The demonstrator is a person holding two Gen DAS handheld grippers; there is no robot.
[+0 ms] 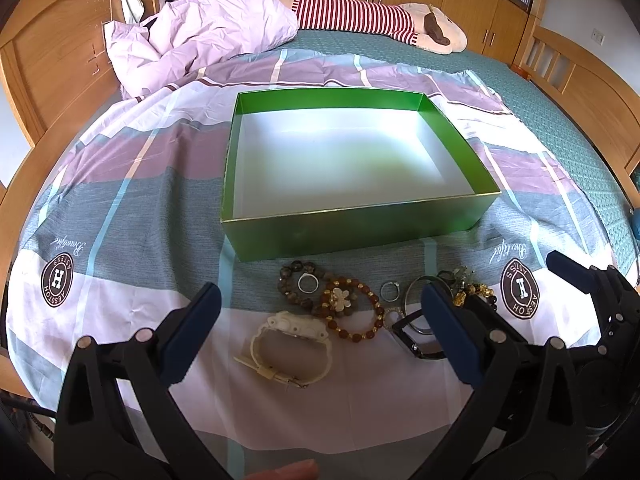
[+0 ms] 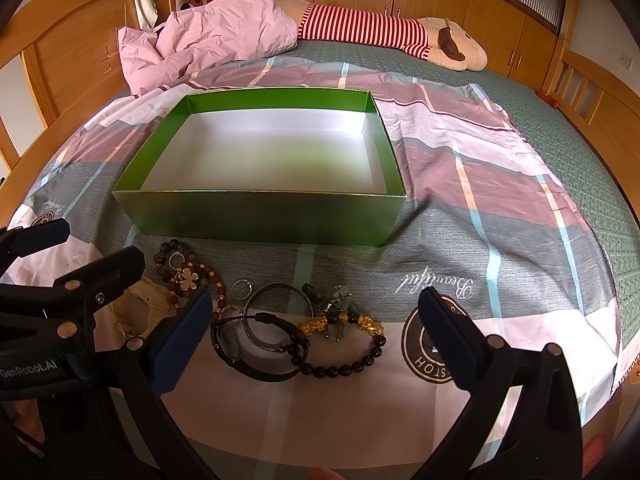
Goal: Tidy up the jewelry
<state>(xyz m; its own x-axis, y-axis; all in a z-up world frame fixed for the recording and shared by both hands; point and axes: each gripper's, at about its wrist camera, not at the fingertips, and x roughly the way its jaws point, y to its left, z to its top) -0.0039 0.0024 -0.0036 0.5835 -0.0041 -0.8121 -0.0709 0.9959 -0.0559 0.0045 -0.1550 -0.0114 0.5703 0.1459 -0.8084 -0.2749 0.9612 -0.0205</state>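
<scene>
An open green box (image 1: 352,232) (image 2: 260,216) with a white, bare inside stands on the bedspread. In front of it lies a row of jewelry: a cream watch (image 1: 290,346), an amber bead bracelet (image 1: 352,310) (image 2: 200,276), a dark bead bracelet (image 1: 298,286), two silver rings (image 1: 308,282) (image 2: 242,288), a metal bangle (image 2: 276,316), a black watch (image 2: 248,344) and a black bead bracelet with gold charms (image 2: 344,344). My left gripper (image 1: 320,336) hangs open above the cream watch. My right gripper (image 2: 316,336) is open over the black watch and bangle. Neither holds anything.
The checked bedspread (image 1: 160,168) covers a bed with a wooden frame (image 1: 52,60). A crumpled pink quilt (image 1: 200,36) and a striped plush toy (image 1: 360,16) lie at the far end. In the left wrist view the right gripper's fingers (image 1: 576,276) show at the right.
</scene>
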